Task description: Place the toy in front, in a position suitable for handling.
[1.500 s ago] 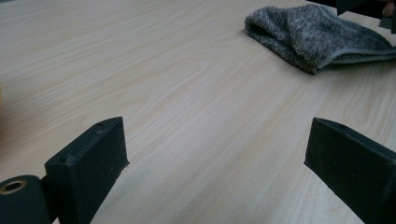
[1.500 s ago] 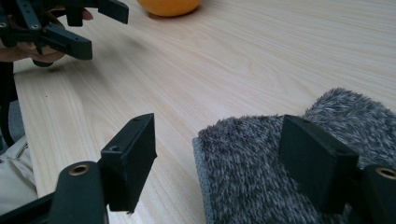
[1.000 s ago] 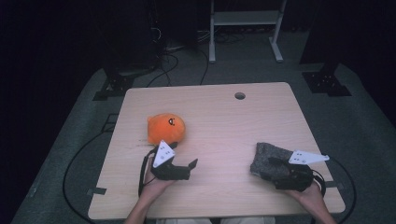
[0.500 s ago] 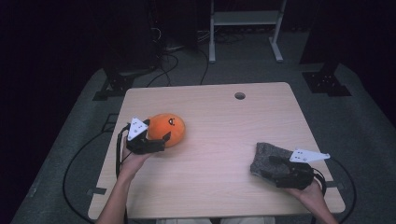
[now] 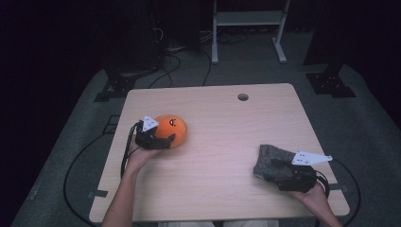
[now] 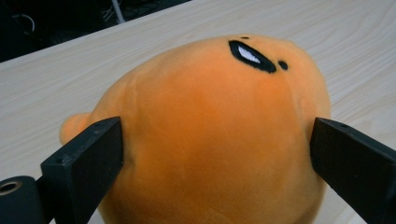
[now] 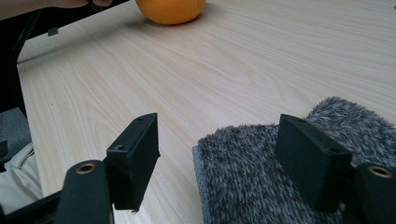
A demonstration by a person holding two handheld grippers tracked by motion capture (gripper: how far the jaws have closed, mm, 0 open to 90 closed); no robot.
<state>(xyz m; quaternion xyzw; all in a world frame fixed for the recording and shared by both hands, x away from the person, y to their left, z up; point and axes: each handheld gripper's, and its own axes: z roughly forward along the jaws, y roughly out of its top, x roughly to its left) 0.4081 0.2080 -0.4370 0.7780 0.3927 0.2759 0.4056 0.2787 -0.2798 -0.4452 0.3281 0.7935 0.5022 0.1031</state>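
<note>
Since half a second ago the left gripper (image 5: pixel 163 138) has slid in from the left edge of the orange plush toy (image 5: pixel 171 130) and now straddles it, while the right gripper (image 5: pixel 283 166) has stayed put by the grey cloth.

Nearest on the right, the right gripper sits at the near-right corner of the worktop (image 5: pixel 222 142), its jaws spread wide and gripping nothing. In the right gripper view one jaw hangs over the bare wood and the other stands over the grey fuzzy cloth (image 7: pixel 280 172), which lies flat on the worktop; whether that jaw touches the pile I cannot tell. From above, the grey fuzzy cloth (image 5: pixel 272 161) lies just left of the hand that holds this gripper.

Further in, on the left half, the left gripper has its jaws parted around the plush toy. In the left gripper view the orange plush toy (image 6: pixel 210 135) bulges between the two black jaws, each right against its flank, though the fabric shows no clear squeeze. The toy rests on the worktop, its stitched face turned up and away from the gripper.

Far off, near the far edge, a round cable hole (image 5: pixel 243 97) sits in the worktop.
</note>
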